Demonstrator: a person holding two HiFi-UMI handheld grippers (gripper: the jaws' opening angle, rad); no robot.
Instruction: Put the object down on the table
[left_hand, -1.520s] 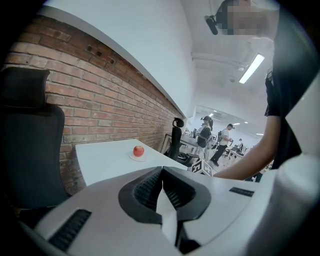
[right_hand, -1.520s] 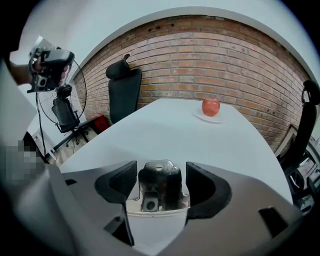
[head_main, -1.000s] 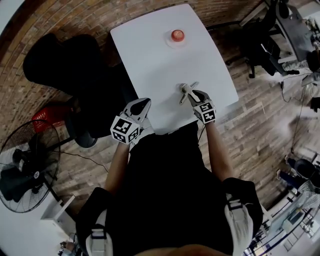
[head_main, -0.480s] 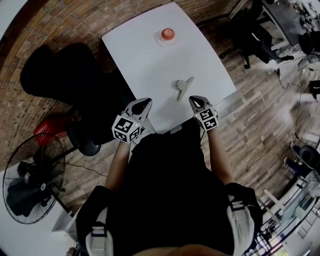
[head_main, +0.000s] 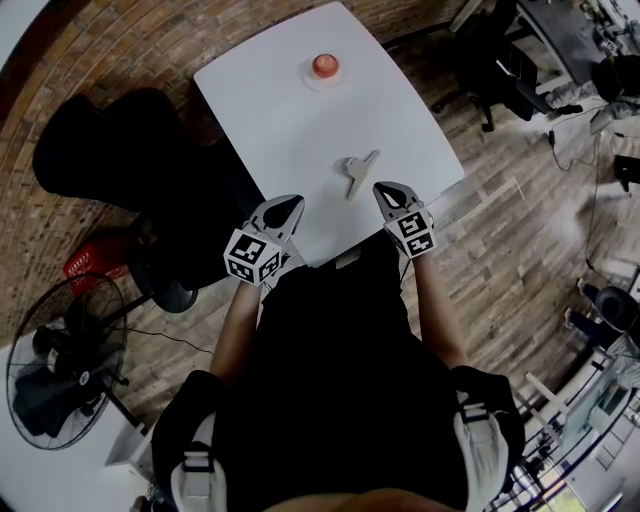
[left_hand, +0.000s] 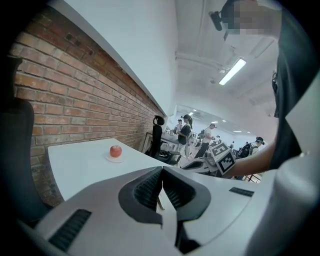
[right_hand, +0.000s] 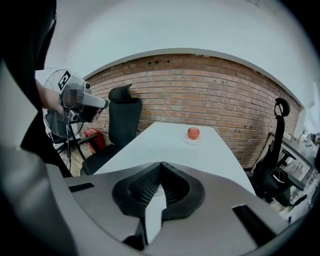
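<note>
White right tongs (right_hand: 161, 166) closed, empty

White table (head_main: 290, 120), rectangular with rounded corners, top plain and matte. Directions read in the head view, with the table centre as the dial. Small white saucer (head_main: 318, 86) at 12 o'clock, near the far edge, flat on the top, with a red apple (head_main: 324, 65) sitting on it. Grey metal object (head_main: 356, 172) lies flat at about 5 o'clock, toward the near edge, well apart from the saucer. It is slim and forked, long axis roughly 1 to 7 o'clock; exact type not legible. Table stands on a wood-plank floor (head_main: 510, 250)
</note>
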